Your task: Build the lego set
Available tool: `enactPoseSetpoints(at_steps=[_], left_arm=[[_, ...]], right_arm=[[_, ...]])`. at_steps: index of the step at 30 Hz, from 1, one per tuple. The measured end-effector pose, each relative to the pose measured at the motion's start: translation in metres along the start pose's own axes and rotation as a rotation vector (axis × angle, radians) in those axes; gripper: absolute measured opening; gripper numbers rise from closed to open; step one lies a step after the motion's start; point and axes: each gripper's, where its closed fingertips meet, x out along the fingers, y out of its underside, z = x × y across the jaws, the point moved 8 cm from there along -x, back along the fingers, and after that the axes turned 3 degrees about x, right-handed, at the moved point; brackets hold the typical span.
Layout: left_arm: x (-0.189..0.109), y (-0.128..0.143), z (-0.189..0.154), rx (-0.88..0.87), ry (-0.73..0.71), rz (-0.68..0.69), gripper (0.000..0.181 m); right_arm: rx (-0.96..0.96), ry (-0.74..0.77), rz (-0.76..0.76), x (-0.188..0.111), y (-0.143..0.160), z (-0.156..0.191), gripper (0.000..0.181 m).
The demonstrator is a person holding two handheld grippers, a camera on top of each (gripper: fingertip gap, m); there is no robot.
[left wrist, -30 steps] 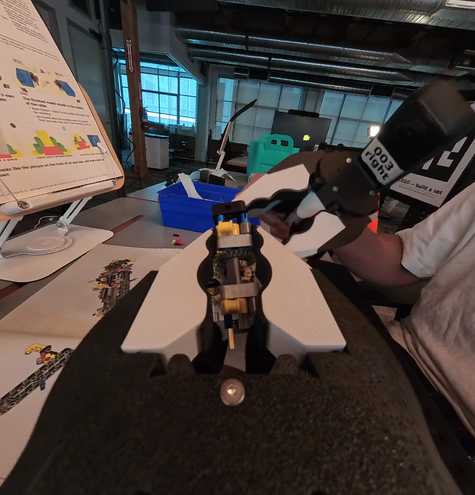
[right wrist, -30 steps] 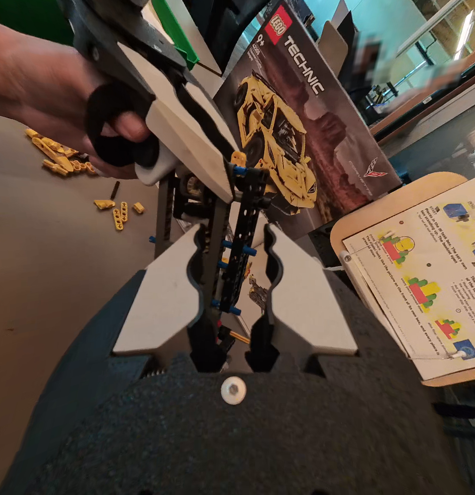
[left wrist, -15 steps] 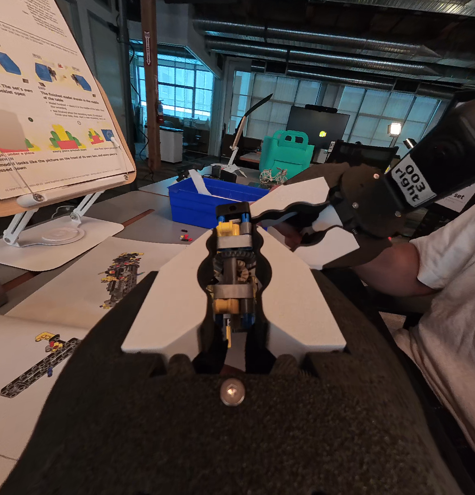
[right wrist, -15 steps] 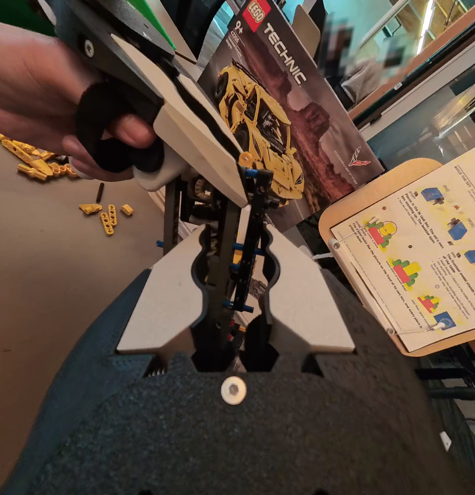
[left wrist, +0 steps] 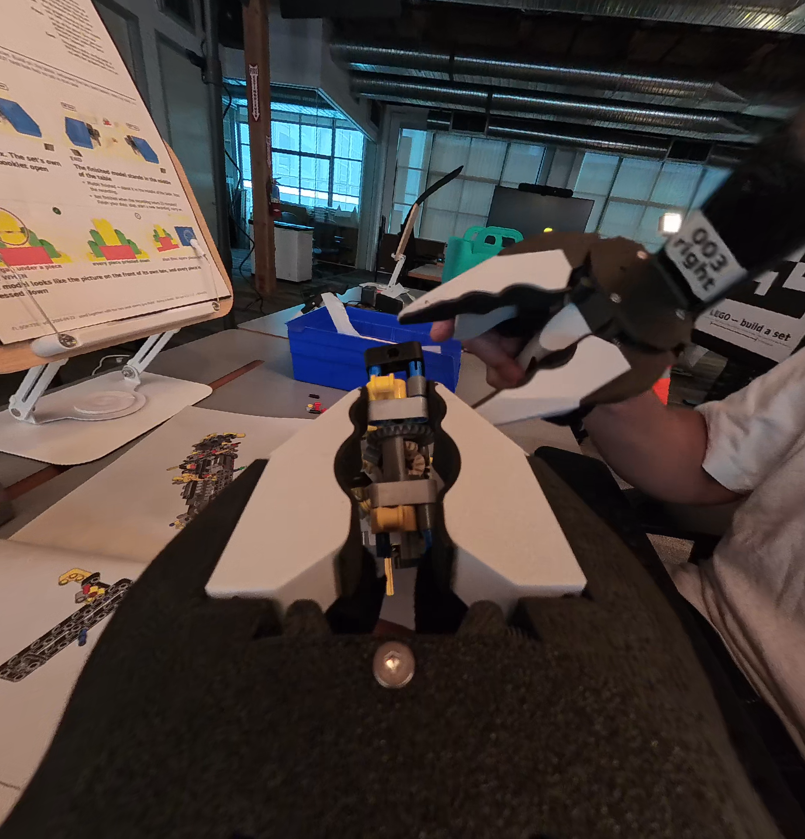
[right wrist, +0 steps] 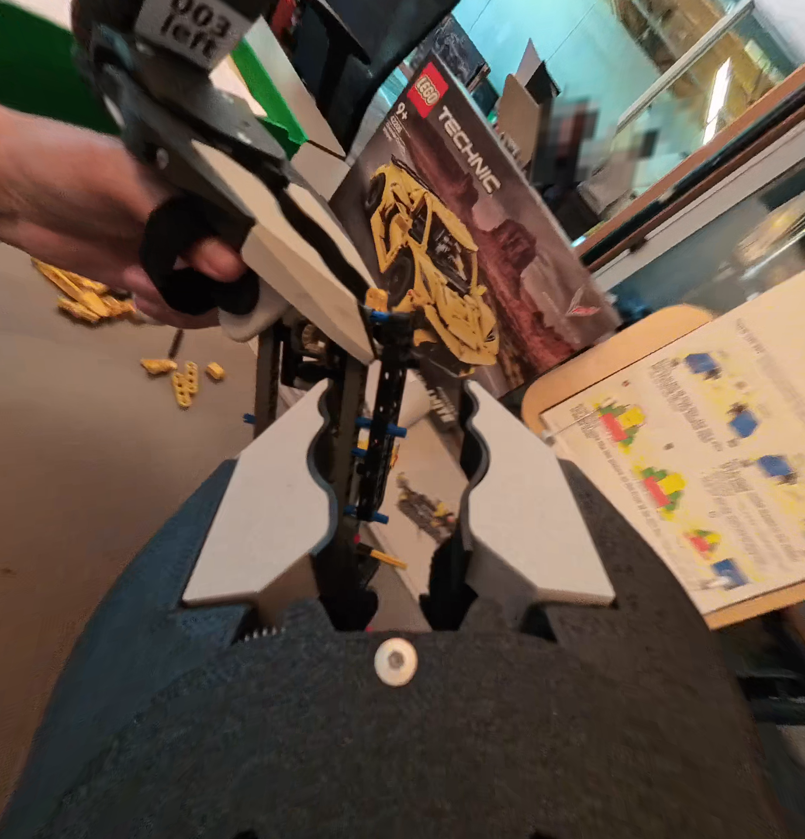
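My left gripper [left wrist: 397, 390] is shut on a partly built lego assembly [left wrist: 398, 458] of black beams, grey and yellow pieces, gears and blue pins, and holds it upright above the table. In the right wrist view the left gripper [right wrist: 368, 327] grips the top of the assembly [right wrist: 387, 408], whose long black beam hangs down. My right gripper [right wrist: 393, 386] is open, with the beam seen in the gap between its fingers, nearer the left one. In the left wrist view the right gripper [left wrist: 441, 363] hovers just above and right of the assembly's top.
An instruction sheet on a stand [left wrist: 96, 218] is at the left, an open booklet [left wrist: 164, 490] lies on the table and a blue bin [left wrist: 341, 354] is behind. The set's box [right wrist: 459, 218] stands upright. Loose yellow pieces [right wrist: 182, 377] lie on the table. A person's arm [left wrist: 641, 454] is at the right. My left and right fingertips are right by each other.
My right gripper has drawn back up and to the right, off the assembly's top, and its fingers stand a little wider. My left gripper still holds the assembly.
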Motion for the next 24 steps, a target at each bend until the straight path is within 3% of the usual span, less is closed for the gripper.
enactPoseSetpoints(at_steps=[4,15,24], left_arm=[[0.0,-0.001,-0.001,-0.009,-0.009,0.01,0.025],[0.003,-0.003,-0.006,-0.011,-0.052,0.022,0.025],[0.01,-0.001,-0.012,0.029,-0.089,0.051,0.025]], right_arm=[[-0.175,0.064,-0.018,0.007,-0.012,0.02,0.045],[-0.129,0.129,-0.038,0.018,-0.01,0.027,0.045],[-0.164,0.185,-0.089,0.012,-0.005,0.028,0.032]])
